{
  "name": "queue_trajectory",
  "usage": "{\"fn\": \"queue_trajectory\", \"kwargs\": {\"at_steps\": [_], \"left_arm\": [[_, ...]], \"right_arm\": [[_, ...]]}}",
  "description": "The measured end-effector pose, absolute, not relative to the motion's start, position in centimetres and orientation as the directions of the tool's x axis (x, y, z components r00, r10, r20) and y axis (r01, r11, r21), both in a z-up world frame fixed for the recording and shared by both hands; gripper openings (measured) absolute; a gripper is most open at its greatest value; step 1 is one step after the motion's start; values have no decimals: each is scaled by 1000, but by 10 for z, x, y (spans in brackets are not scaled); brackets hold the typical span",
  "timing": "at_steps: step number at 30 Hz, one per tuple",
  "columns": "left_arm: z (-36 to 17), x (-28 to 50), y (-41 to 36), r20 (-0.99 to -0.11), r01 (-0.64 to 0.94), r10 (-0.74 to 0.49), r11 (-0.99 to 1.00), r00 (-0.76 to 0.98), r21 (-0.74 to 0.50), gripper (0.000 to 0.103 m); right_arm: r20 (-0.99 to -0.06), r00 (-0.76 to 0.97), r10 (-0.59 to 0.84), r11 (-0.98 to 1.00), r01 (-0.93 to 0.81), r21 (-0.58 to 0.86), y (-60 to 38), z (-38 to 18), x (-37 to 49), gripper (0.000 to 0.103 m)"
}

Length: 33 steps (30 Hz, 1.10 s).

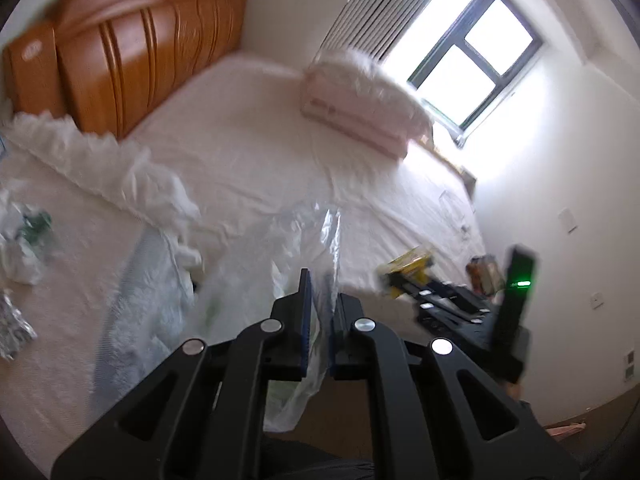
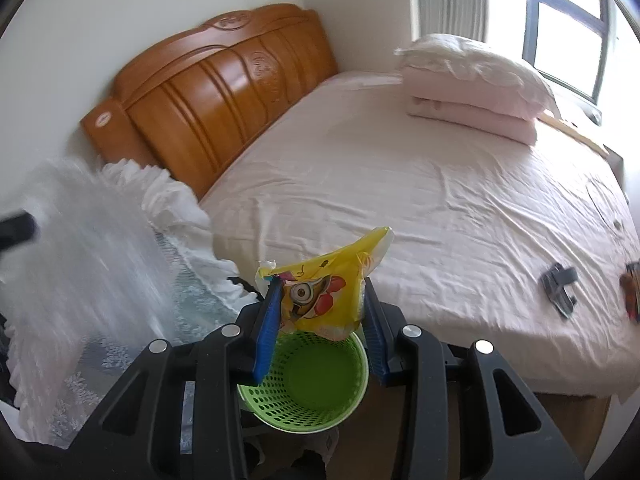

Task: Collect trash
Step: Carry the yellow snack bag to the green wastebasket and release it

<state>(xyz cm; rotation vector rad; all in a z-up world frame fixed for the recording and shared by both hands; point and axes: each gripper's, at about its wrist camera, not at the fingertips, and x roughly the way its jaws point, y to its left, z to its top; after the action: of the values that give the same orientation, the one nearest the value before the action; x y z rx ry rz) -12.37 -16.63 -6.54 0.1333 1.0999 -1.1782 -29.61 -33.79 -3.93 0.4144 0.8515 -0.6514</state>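
My left gripper [image 1: 322, 280] is shut on a clear plastic bag [image 1: 308, 240] and holds it up over the near edge of the bed. My right gripper [image 2: 320, 284] holds a yellow cartoon snack wrapper [image 2: 328, 284] between its wide-set blue fingers [image 2: 270, 312], directly above a green plastic basket [image 2: 308, 384] on the floor. The same wrapper [image 1: 408, 268] and the right gripper show at the right in the left wrist view. The clear bag appears as a blur [image 2: 92, 248] at the left of the right wrist view.
A bed with a pink sheet [image 2: 400, 184] and a wooden headboard [image 2: 216, 92] fills both views. Folded pink bedding [image 2: 476, 84] lies by the window. A crumpled white and green wrapper [image 1: 28, 236], a foil piece [image 1: 12, 324], a grey object [image 2: 558, 284] and a reddish packet [image 2: 632, 292] lie around.
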Motion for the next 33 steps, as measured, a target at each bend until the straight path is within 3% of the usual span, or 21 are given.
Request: {"fn": "queue_trajectory", "kwargs": {"at_steps": [12, 14, 15, 16, 19, 24, 33], "left_arm": [[-133, -125, -213, -844, 798, -534, 483, -58, -360, 8], [-138, -125, -214, -860, 800, -507, 494, -53, -340, 39], [-139, -124, -215, -868, 799, -494, 508, -37, -323, 76], [-137, -124, -213, -874, 795, -486, 533, 7, -290, 89], [-131, -125, -210, -866, 804, -499, 531, 39, -270, 96], [-115, -124, -205, -870, 815, -471, 557, 149, -162, 95], [-83, -108, -179, -828, 784, -509, 604, 238, -146, 95]], "right_arm": [[-806, 485, -340, 729, 677, 100, -339, -52, -294, 40], [-808, 485, -334, 733, 673, 101, -338, -53, -291, 40], [-809, 486, -331, 736, 669, 100, -337, -54, -289, 40], [-810, 485, -329, 738, 667, 100, -337, -55, -288, 40], [-815, 481, -323, 742, 664, 98, -335, -57, -286, 40], [-827, 469, -309, 751, 654, 90, -330, -63, -279, 40], [-847, 455, -276, 776, 625, 83, -314, -73, -261, 40]]}}
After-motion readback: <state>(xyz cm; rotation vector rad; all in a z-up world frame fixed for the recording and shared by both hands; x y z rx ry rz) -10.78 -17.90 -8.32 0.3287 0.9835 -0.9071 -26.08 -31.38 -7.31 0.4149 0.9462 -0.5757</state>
